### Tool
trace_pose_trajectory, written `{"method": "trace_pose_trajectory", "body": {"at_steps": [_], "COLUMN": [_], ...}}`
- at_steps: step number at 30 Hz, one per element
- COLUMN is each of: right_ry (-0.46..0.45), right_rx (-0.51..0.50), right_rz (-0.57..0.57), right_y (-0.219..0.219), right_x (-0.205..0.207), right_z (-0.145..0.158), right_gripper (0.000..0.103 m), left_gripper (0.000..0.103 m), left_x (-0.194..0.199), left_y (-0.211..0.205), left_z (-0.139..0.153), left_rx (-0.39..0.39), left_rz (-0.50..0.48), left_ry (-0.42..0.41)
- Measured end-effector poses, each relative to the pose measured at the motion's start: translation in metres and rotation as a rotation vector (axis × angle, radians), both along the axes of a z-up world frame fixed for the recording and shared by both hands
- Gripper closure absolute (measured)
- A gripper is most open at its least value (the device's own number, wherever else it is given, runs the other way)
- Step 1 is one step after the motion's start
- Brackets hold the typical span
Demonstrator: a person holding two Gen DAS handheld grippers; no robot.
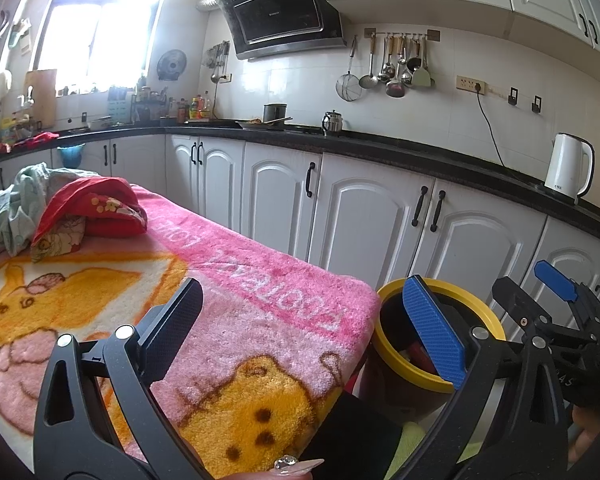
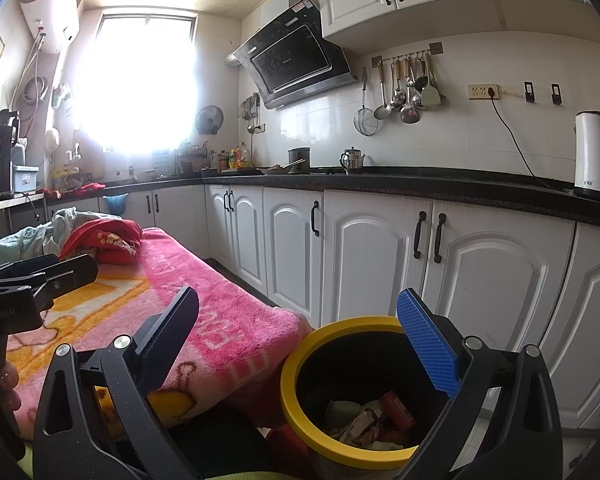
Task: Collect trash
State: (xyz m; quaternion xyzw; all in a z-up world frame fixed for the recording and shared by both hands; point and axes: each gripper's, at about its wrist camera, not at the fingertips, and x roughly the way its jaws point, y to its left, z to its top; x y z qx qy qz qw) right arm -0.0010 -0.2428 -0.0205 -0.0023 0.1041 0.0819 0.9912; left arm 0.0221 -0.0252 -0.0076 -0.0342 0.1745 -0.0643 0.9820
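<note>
kitchen with white cabinets, both grippers empty over a pink and yellow plush blanket (image 1: 260,320).

left gripper (image 1: 308,332) and right gripper (image 2: 300,344) had their jaws wide, holding nothing. the round yellow-rimmed black bin (image 2: 288,376) stood upright, mouth up, just beside the blanket's near right corner, with crumpled wrappers (image 2: 372,420) in it. no loose trash showed on the blanket; the drop looked done, so the next move likely called for finding another piece.
</note>
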Motion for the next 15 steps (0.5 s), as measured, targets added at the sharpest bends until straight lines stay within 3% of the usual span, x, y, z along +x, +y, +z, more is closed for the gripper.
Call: {"method": "trace_pose_trajectory", "body": {"at_steps": [9,15], "right_ry": [0.014,0.045], "right_rx": [0.006,-0.011], "right_rz": [-0.008,-0.029], "right_y": [0.0,0.006], "right_x": [0.001,0.008], "right_z": [-0.005,-0.003], "right_gripper": [0.006,0.006], "left_gripper": [0.011,0.011], "left_x": [0.005,0.012], "left_y": [-0.001,0.024], "left_z": [-0.003,-0.002], "left_rx": [-0.002,-0.081], "left_rz": [-0.008,0.044], "left_ry": [0.027,0.104]}}
